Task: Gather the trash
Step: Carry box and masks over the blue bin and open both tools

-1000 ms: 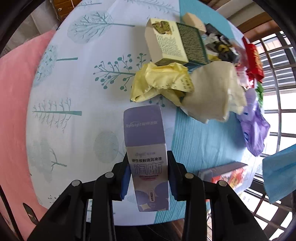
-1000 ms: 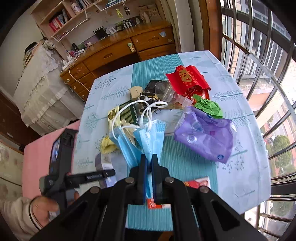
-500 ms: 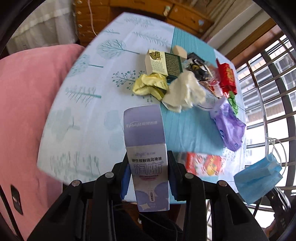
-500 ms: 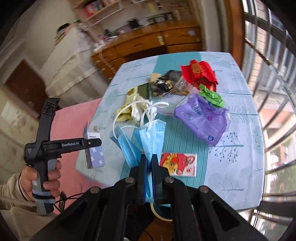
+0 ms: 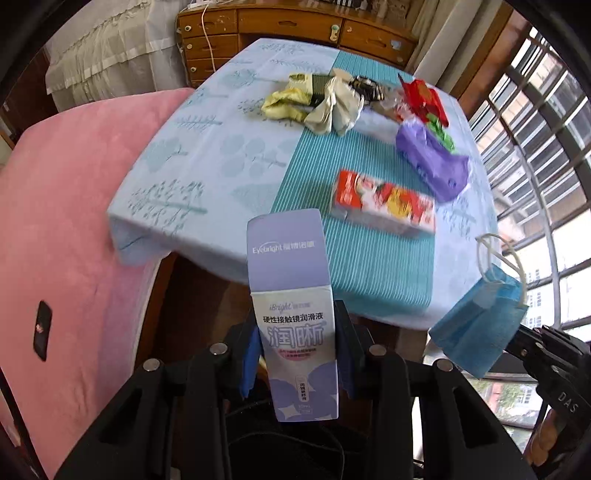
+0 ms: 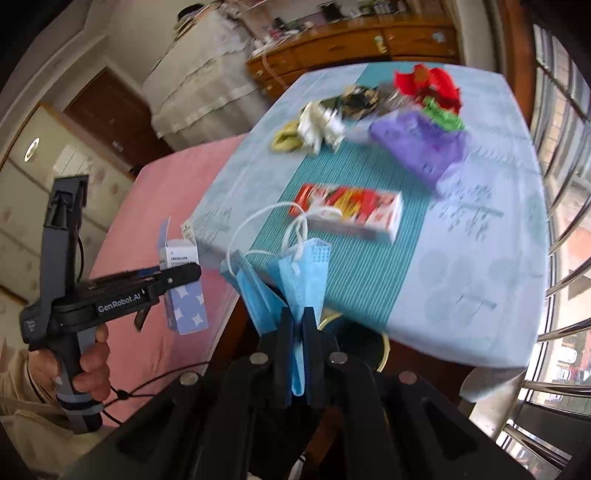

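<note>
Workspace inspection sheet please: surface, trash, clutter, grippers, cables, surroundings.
Surface: table under a blue tree-print cloth with a teal stripe.
Job's things: lavender box and blue masks held off the table; red box, purple bag, red wrapper, yellow wrappers lie on it.
Clutter: nothing seen.
Grippers: left hand-held gripper clamps the lavender box; right hand-held gripper clamps the masks.
Cables: white cord on the dresser.
Surroundings: pink cover, window bars.
</note>
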A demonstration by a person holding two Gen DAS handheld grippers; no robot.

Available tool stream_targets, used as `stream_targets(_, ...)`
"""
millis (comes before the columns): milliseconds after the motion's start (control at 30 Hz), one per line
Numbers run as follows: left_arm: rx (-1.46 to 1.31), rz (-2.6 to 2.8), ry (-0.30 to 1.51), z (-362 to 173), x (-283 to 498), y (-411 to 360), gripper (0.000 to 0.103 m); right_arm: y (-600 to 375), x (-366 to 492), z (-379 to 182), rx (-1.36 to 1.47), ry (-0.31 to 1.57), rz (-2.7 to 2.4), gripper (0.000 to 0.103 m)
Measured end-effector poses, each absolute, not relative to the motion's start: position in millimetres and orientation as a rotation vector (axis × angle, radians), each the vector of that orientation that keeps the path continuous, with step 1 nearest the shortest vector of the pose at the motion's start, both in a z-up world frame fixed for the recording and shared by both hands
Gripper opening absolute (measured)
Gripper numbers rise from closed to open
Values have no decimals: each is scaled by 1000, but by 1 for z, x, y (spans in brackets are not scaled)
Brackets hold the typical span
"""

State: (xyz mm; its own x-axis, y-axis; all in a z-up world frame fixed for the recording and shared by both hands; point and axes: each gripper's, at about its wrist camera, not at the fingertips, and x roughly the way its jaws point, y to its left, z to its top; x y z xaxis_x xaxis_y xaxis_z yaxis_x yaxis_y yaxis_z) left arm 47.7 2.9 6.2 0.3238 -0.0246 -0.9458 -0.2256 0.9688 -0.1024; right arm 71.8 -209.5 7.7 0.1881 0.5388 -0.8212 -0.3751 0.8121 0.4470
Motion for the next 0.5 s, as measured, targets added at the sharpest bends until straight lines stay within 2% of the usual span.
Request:
stream_targets(300,-193,147,1316,-40,14,-4,34,-193,43,-38,142,1330,646,4)
stream_targets(433,-185,115,1381,-91,10,-9,34,-187,32,-73,145,1369,577,5)
stream_targets(500,-178,106,1412,-123,9,-12,34,-185,26,-109,190,1416,525,5)
